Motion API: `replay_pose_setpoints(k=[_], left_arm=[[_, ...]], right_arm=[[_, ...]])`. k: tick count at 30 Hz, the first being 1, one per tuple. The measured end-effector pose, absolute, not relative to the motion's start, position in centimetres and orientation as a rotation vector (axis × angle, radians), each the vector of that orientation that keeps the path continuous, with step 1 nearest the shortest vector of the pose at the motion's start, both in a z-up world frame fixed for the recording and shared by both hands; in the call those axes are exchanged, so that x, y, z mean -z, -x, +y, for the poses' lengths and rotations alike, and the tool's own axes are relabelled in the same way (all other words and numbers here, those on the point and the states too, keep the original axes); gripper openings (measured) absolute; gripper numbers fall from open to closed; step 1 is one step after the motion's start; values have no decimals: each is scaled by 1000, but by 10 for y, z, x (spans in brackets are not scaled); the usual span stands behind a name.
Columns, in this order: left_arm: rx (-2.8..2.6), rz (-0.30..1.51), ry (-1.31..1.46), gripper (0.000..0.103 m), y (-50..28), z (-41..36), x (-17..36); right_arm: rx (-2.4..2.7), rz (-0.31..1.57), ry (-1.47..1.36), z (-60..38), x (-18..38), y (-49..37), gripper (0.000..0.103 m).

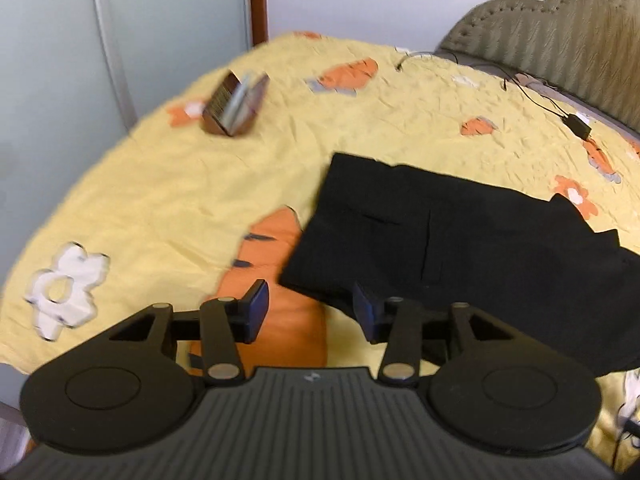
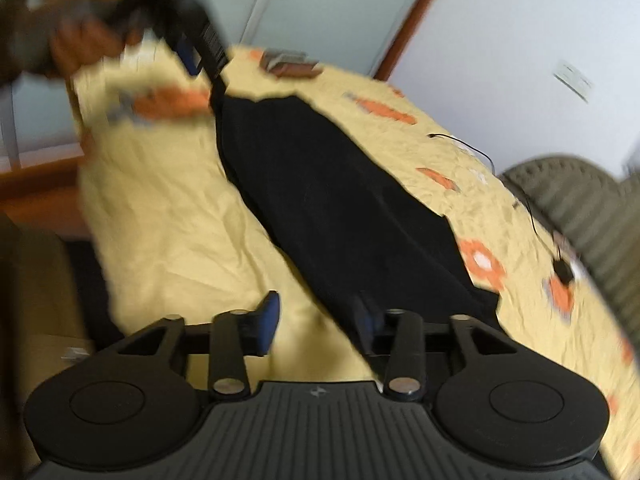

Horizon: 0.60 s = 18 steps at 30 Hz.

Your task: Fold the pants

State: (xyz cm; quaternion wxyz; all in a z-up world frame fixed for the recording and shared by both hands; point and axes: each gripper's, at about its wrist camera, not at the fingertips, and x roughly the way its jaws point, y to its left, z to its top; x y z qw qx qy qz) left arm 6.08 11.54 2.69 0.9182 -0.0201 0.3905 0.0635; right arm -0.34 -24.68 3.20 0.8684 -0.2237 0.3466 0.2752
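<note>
Left gripper spread, empty; right gripper likewise. Folded black pants just ahead, right of fingers. Risk: trailing pad snagging hem, undoing fold.

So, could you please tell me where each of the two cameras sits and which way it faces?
Left wrist: on the left gripper, looking down at black folded pants on the yellow carrot-print bedspread; its open jaws show.
Right wrist: on the right gripper, facing along the pants; its open jaws and the person's other hand show.
Shared: pants, bedspread, brown box.
</note>
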Motion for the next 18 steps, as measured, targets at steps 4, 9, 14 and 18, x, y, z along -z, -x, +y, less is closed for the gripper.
replay_pose_setpoints(k=[4,9,14,18], left_arm=[[-48,787,8,43,-59,90,-42],[237,732,-80,76,-59,7,-54],[434,753,-118,75,-66,-87,-41],[482,821,-108,72,-82,-136,-23]], right_arm=[[-577,689,323,-310,-87,49,42],[-343,528,40,-392,-139,79,67],[82,587,-293,-461,-74,33,68],[211,629,-426,-484,-22,-2,66]])
